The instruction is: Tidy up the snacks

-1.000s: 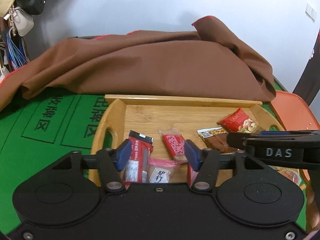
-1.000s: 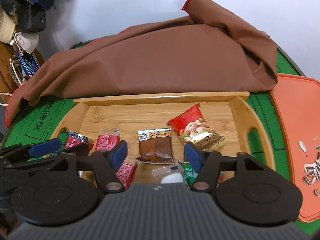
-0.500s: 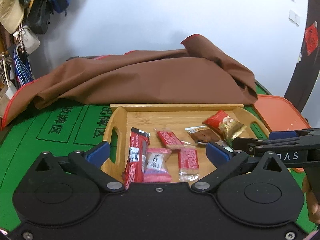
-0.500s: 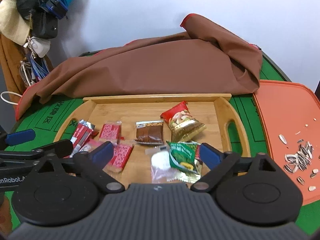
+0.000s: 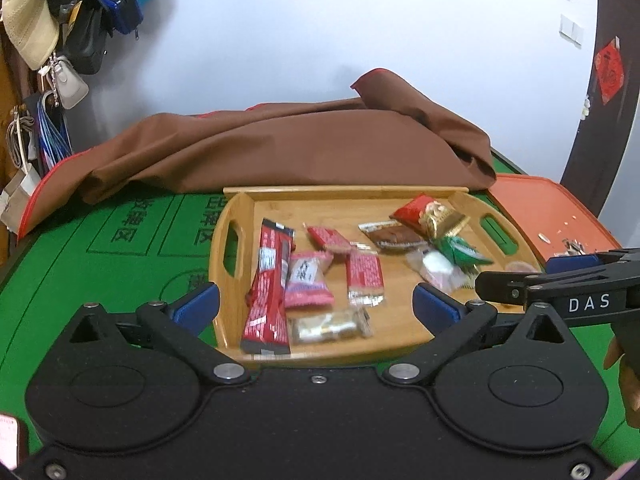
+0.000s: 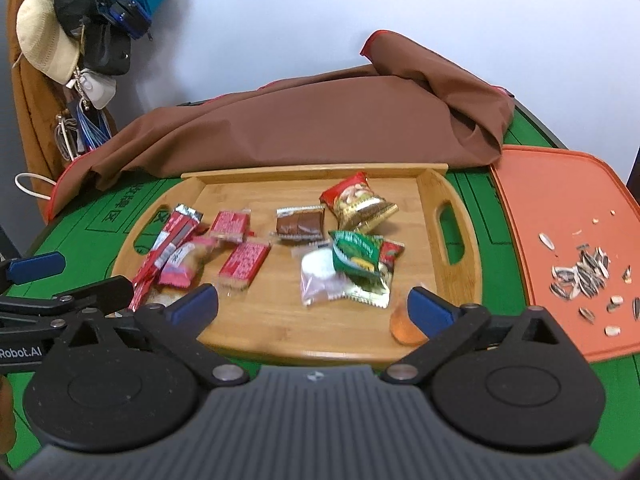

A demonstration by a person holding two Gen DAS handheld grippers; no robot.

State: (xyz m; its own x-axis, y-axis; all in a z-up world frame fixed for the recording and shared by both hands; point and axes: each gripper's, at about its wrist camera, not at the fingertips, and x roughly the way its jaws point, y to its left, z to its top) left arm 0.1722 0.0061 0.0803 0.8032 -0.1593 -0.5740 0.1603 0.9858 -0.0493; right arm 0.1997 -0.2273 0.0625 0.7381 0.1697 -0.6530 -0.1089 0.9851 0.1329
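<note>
A wooden tray (image 5: pixel 240 216) (image 6: pixel 460 184) on the green table holds several snack packets. At its left lie a long red bar (image 5: pixel 268 280) (image 6: pixel 166 246), a pink packet (image 5: pixel 306 278) (image 6: pixel 182 262) and small red packets (image 5: pixel 364 276) (image 6: pixel 244 262). At its right lie a brown bar (image 5: pixel 394 236) (image 6: pixel 300 224), a red nut bag (image 5: pixel 432 216) (image 6: pixel 356 200), a green packet (image 5: pixel 460 250) (image 6: pixel 356 256) and a clear white-sweet packet (image 6: pixel 320 276). My left gripper (image 5: pixel 316 304) and right gripper (image 6: pixel 312 304) are both open and empty, held back over the tray's near edge.
A brown cloth (image 5: pixel 288 148) (image 6: pixel 320 120) is heaped behind the tray. An orange board (image 6: pixel 568 216) (image 5: pixel 548 208) with sunflower seeds (image 6: pixel 584 272) lies to the right. A small orange jelly cup (image 6: pixel 404 326) sits at the tray's near right corner. Bags and hats (image 6: pixel 80 32) hang at the left.
Both grippers have opened wide and pulled back and up from the tray. The snacks they were over now lie free on the tray.
</note>
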